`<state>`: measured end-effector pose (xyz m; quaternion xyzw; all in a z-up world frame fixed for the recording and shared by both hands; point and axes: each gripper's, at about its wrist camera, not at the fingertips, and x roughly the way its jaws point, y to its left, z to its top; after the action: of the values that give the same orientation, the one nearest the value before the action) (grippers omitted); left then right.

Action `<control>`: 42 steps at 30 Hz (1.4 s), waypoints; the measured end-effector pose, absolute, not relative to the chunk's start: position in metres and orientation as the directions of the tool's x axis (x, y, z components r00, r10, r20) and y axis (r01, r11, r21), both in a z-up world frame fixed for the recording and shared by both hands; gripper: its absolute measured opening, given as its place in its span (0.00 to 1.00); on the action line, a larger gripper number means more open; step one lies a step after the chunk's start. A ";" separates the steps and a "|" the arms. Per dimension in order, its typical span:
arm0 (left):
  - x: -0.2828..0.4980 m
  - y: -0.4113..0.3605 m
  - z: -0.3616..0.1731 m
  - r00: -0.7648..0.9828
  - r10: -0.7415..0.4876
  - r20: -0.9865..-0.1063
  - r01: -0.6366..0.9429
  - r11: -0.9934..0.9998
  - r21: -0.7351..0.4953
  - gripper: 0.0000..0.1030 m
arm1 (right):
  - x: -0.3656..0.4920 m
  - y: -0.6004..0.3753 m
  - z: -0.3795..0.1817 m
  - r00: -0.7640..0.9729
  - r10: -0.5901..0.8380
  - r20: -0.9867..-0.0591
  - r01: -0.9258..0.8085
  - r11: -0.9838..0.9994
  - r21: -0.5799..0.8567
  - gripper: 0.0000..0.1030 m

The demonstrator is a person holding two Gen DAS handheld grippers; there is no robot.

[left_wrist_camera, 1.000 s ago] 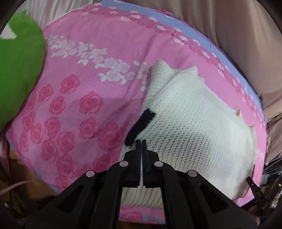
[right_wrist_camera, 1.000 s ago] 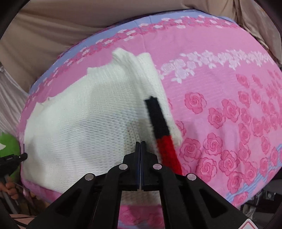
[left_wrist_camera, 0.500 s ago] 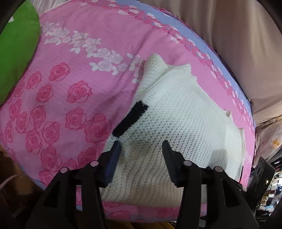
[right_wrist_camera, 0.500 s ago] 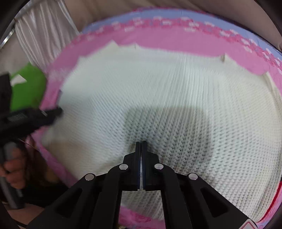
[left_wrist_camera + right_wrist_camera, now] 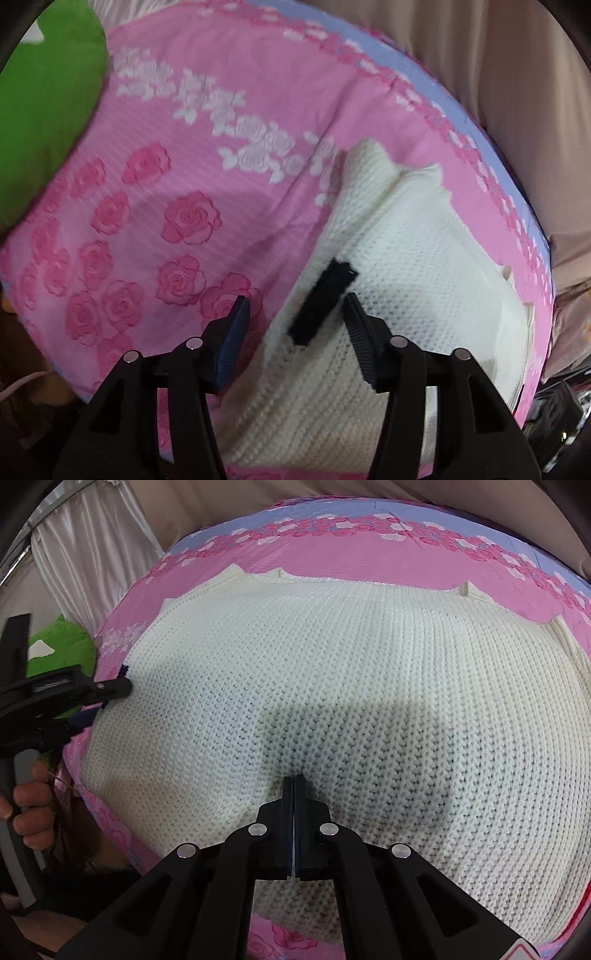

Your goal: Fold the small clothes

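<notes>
Cream waffle-knit sweater [image 5: 332, 686], lower hem cut off. Left gripper [image 5: 295, 314] has just been opening, straddling black knit strip [image 5: 321, 306]; right gripper [image 5: 293, 780] closed, empty.

Bedroom: rose-print bedsheet [image 5: 207, 177], curtain [image 5: 96, 550], green plush toy [image 5: 40, 110]

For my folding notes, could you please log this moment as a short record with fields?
garment: white knit sweater, lying flat
trim: black strip along its edge
surface: pink rose-print cover
left gripper: open, astride the strip
right gripper: shut, tips on the knit
beside: green plush
</notes>
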<state>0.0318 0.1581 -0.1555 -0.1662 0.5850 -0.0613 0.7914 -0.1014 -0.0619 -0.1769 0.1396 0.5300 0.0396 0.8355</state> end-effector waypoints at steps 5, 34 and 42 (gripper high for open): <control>0.040 0.147 -0.153 0.290 -0.365 -0.885 -0.046 0.918 -0.393 0.20 | -0.109 -0.068 -0.174 0.438 0.221 -0.872 0.097 0.952 0.290 0.00; -0.074 -0.030 -0.040 0.246 -0.486 -0.838 0.588 0.763 -0.270 0.61 | -0.255 -0.228 -0.086 0.713 0.114 -0.692 0.417 0.724 0.549 0.55; -0.057 0.023 -0.075 0.173 -0.382 -0.908 0.444 0.853 -0.274 0.60 | -0.175 -0.193 -0.148 0.393 0.255 -0.883 0.515 0.735 0.441 0.68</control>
<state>-0.0567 0.0234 -0.0755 0.0269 0.5836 -0.2698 0.7654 -0.1746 -0.1935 -0.1477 0.3538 0.5441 -0.0858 0.7559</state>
